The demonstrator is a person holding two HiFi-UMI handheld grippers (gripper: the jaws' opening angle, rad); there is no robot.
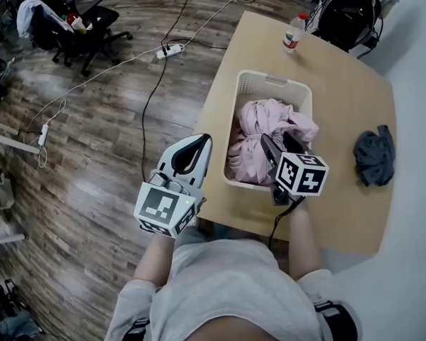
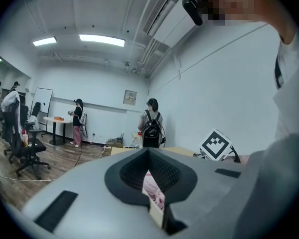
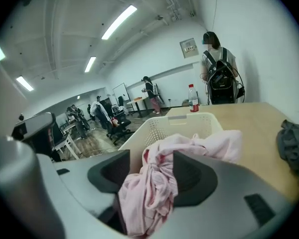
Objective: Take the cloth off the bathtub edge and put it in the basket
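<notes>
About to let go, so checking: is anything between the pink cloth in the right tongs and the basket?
Nothing visible. The right tongs are shut on the pink cloth directly over the open basket, with the cloth bunched inside its walls. The left tongs sit off its left side.

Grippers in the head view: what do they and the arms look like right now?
The left gripper has a pale grey shell tapering to a point, with black pads. The right gripper looks darker from above. Each carries a cube with black-and-white square markers. A black cable trails from the right one. The person wears a light grey short-sleeved T-shirt.
</notes>
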